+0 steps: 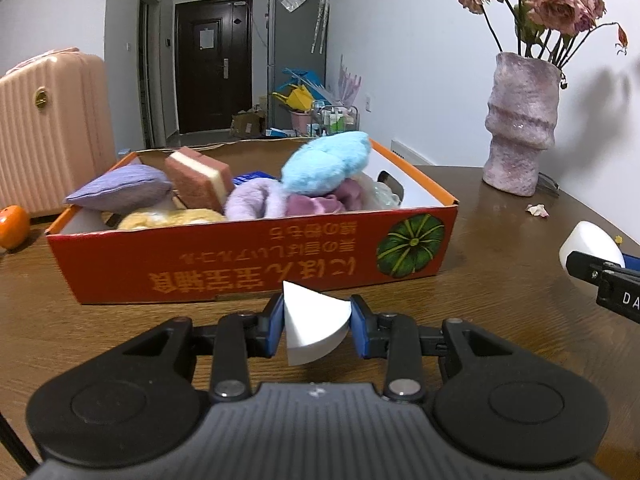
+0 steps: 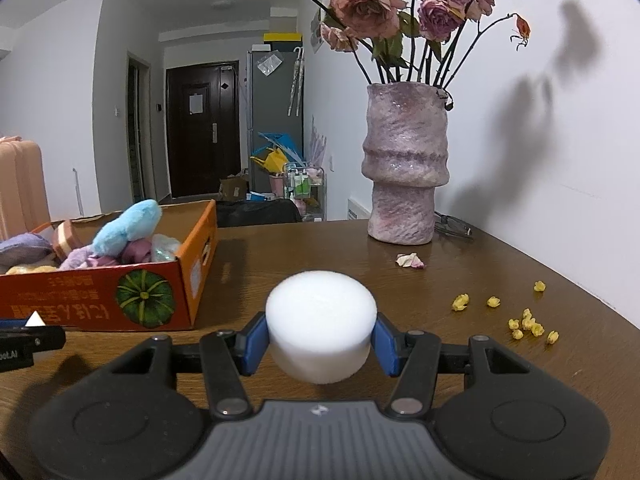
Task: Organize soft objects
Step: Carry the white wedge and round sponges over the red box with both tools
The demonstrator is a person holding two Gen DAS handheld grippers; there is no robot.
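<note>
My left gripper (image 1: 317, 326) is shut on a white foam wedge (image 1: 314, 326), held just in front of the orange cardboard box (image 1: 256, 258). The box holds several soft things: a light blue plush (image 1: 324, 166), a purple cushion (image 1: 120, 188), a pink sponge (image 1: 198, 178), a lilac fluffy piece (image 1: 254, 200) and a yellow one (image 1: 172, 218). My right gripper (image 2: 321, 340) is shut on a white foam cylinder (image 2: 321, 320), over the table to the right of the box (image 2: 120, 296). In the left wrist view the cylinder (image 1: 592, 242) shows at the right edge.
A pink textured vase (image 2: 404, 168) with dried roses stands at the back right of the brown table (image 2: 460, 360). Small yellow dried buds (image 2: 524, 320) and a fallen petal (image 2: 410, 260) lie on it. An orange fruit (image 1: 12, 226) sits left of the box, a pink suitcase (image 1: 52, 128) behind it.
</note>
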